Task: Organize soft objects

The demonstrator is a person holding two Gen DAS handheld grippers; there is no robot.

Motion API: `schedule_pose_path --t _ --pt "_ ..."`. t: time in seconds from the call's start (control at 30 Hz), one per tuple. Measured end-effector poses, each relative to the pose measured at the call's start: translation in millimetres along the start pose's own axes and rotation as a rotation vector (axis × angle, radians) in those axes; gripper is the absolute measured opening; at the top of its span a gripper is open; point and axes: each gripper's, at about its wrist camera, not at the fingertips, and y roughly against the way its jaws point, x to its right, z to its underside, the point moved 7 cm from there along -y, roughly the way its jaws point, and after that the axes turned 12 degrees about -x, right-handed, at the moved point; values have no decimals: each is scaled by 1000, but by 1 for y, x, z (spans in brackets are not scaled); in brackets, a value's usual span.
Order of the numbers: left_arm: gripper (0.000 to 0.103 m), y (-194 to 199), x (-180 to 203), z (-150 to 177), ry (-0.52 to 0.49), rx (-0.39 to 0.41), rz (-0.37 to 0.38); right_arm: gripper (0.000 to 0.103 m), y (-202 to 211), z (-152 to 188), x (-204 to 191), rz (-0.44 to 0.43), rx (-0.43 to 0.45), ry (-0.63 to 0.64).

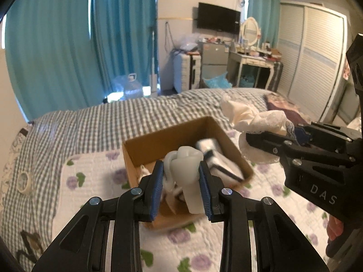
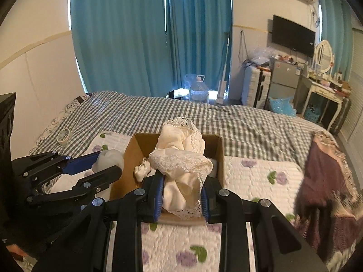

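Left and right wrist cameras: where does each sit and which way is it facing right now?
Left wrist: on the left gripper, looking down over the cardboard box on the bed; clamps a white rolled item; right gripper at right.
Right wrist: on the right gripper, same direction; clamps cream lace fabric; left gripper at left.
Shared: box, curtains, TV.

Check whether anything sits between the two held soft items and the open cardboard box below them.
Nothing visible does. The left gripper holds a pale rolled item and the right gripper a cream lace cloth over the open-topped cardboard box, which already contains several items.
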Motion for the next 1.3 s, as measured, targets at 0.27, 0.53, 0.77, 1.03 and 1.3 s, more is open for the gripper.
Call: schedule_pose_path --t 0.27,0.53,0.77,1.03,1.3 --pt "30 -89 -28 -24 44 -85 -11 26 -114 -30 22 -102 -113 -54" --pt "36 -124 -33 -26 30 -98 -44 32 -157 -41 29 -130 -135 -79" --pt "70 -94 -34 -24 58 -30 -95 56 -130 -43 34 -101 -96 -114" --pt "70 25 -20 -48 66 117 -125 59 -11 -56 28 -22 34 -94" --pt "86 189 -2 -37 63 385 -129 73 155 -33 15 70 229 -48"
